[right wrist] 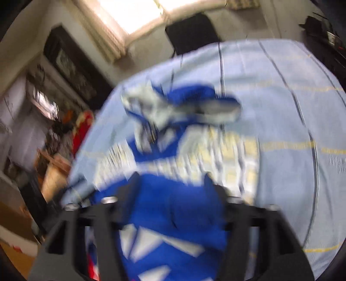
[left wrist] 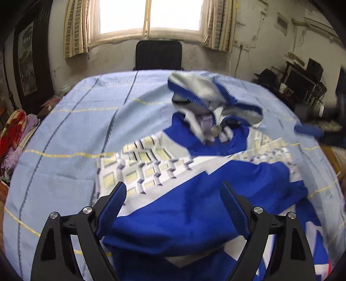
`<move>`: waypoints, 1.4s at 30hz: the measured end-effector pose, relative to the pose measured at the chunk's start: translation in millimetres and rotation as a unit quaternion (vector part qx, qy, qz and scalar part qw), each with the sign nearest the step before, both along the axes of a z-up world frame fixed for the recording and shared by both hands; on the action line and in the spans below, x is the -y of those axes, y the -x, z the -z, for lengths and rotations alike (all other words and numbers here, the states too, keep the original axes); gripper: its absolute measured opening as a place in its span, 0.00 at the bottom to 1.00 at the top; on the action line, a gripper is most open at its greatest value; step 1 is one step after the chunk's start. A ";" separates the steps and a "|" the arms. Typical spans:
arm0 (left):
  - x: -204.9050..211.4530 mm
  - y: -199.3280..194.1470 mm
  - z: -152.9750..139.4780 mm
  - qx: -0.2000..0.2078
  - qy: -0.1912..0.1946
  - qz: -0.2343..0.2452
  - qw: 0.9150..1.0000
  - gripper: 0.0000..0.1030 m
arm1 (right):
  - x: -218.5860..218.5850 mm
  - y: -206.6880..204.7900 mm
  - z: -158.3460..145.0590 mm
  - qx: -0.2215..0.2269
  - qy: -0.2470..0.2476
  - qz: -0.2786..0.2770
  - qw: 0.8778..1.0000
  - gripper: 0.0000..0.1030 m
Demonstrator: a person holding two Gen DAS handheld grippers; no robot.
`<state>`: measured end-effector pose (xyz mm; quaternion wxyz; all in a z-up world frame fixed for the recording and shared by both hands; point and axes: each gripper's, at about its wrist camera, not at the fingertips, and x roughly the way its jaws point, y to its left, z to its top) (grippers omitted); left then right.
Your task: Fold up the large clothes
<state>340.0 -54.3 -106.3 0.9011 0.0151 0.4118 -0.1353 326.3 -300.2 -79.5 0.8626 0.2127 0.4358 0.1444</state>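
A large blue jacket [left wrist: 194, 207] with white panels and a yellow-and-grey block pattern lies crumpled on a light blue striped sheet [left wrist: 75, 134]. Its grey-lined hood [left wrist: 194, 86] is bunched up at the far end. My left gripper [left wrist: 173, 187] hovers over the near blue part with its jaws wide open; the cloth lies below them and the pads do not press on it. The right wrist view is blurred. There my right gripper [right wrist: 170, 179] stands open over the jacket [right wrist: 173, 207], with blue cloth showing between the fingers and the hood [right wrist: 151, 103] beyond.
A black chair back [left wrist: 159, 55] stands at the sheet's far edge under a bright window [left wrist: 149, 15]. Dark shelves with clutter [left wrist: 302, 82] fill the right side. A red patterned blanket [left wrist: 13, 129] lies off the left edge. Bare sheet [right wrist: 281, 112] spreads beside the jacket.
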 end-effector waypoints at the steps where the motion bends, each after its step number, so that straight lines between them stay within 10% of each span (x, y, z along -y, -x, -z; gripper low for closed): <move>1: 1.0 -3.1 12.6 -0.011 -0.003 -0.005 1.000 0.86 | -0.9 -6.9 -4.2 0.005 -0.009 0.002 1.000 0.62; 5: 1.9 -6.1 29.3 -0.017 -0.019 -0.017 1.000 0.90 | -13.4 -43.5 -12.3 0.014 -0.030 0.020 0.999 0.62; 19: 5.8 -11.8 33.8 -0.029 -0.024 -0.010 0.999 0.97 | -58.7 -146.7 26.0 0.052 0.134 0.009 0.990 0.61; 21: 5.0 -13.0 33.7 -0.029 -0.022 -0.010 0.999 0.97 | -60.4 -155.6 34.4 0.052 0.148 0.011 0.988 0.40; 22: 4.9 -13.3 33.7 -0.029 -0.022 -0.010 0.999 0.97 | -60.9 -158.2 38.0 0.047 0.149 0.007 0.988 0.09; 23: 4.7 -13.2 33.4 -0.029 -0.022 -0.010 0.999 0.97 | -60.8 -159.7 40.6 0.039 0.145 0.003 0.989 0.08; 33: -22.3 -4.5 12.3 -0.007 0.032 -0.029 0.999 0.96 | -78.2 -90.0 -19.3 0.103 0.162 -0.024 0.981 0.07; 42: -53.2 30.8 -37.7 -0.011 0.183 0.006 0.983 0.96 | -100.1 5.1 -50.7 0.127 0.184 -0.075 0.972 0.07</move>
